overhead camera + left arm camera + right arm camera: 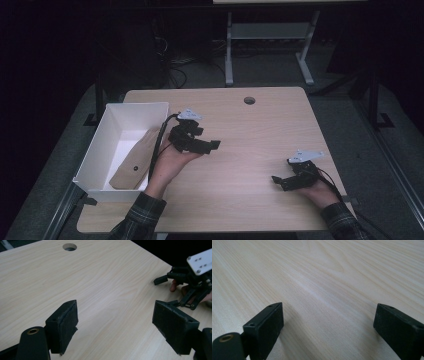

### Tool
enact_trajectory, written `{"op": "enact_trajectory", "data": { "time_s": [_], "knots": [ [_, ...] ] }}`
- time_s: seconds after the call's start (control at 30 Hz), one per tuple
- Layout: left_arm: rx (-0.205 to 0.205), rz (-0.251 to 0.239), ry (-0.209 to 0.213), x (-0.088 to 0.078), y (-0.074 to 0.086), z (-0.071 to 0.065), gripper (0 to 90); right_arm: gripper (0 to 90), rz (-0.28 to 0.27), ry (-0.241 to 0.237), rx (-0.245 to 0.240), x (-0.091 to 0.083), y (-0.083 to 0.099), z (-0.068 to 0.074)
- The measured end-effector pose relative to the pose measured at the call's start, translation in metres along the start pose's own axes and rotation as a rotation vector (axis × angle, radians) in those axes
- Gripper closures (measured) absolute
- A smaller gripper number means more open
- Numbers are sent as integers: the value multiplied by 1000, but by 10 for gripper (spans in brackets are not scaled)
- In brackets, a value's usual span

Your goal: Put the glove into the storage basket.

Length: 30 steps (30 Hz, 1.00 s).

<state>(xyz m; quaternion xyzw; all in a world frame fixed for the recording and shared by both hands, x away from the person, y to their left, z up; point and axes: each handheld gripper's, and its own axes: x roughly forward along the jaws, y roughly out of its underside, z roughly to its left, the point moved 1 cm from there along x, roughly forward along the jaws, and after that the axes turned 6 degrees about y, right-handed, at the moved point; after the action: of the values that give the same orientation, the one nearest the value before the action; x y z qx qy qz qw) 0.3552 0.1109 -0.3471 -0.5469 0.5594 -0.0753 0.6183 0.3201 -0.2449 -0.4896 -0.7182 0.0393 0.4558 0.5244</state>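
Note:
A white rectangular bin [107, 131] stands at the table's left edge with a tan, flat wooden piece [132, 162] lying inside it, one end leaning on the right wall. My left gripper [212, 145] hovers just right of the bin, open, with nothing between its jaws [115, 327]. My right gripper [278, 181] rests low near the table's front right, open and empty, its jaws wide apart over bare wood [328, 327]. The left gripper view also catches the right gripper [172, 290] farther off with a hand behind it.
The light wooden table [250, 150] has a round cable hole [249, 100] near its far edge. Another desk's metal legs [229, 50] and cables stand on the dark floor beyond. A plaid sleeve [142, 215] enters at the front left.

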Motion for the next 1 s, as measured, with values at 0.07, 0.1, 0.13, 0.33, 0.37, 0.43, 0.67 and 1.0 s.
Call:
{"op": "enact_trajectory", "data": {
  "time_s": [0.07,0.1,0.13,0.33,0.37,0.43,0.67,1.0],
  "knots": [
    [9,4,3,6,4,-3,201,86,0,0,0,0,0,0],
    [11,8,11,9,6,-5,201,86,0,0,-1,0,0,0],
    [12,10,12,14,8,-6,201,86,0,0,0,0,0,0],
    [28,28,9,33,25,-10,201,86,1,-1,-1,0,0,0],
    [29,30,10,36,28,-11,201,86,1,-1,-1,0,0,0],
    [40,44,12,41,34,-12,201,86,2,-1,-1,0,0,0],
    [50,68,13,56,57,-10,201,86,1,-2,-1,0,0,0],
    [92,127,-2,74,87,-8,194,86,2,-2,-3,0,0,0]
  ]
}}
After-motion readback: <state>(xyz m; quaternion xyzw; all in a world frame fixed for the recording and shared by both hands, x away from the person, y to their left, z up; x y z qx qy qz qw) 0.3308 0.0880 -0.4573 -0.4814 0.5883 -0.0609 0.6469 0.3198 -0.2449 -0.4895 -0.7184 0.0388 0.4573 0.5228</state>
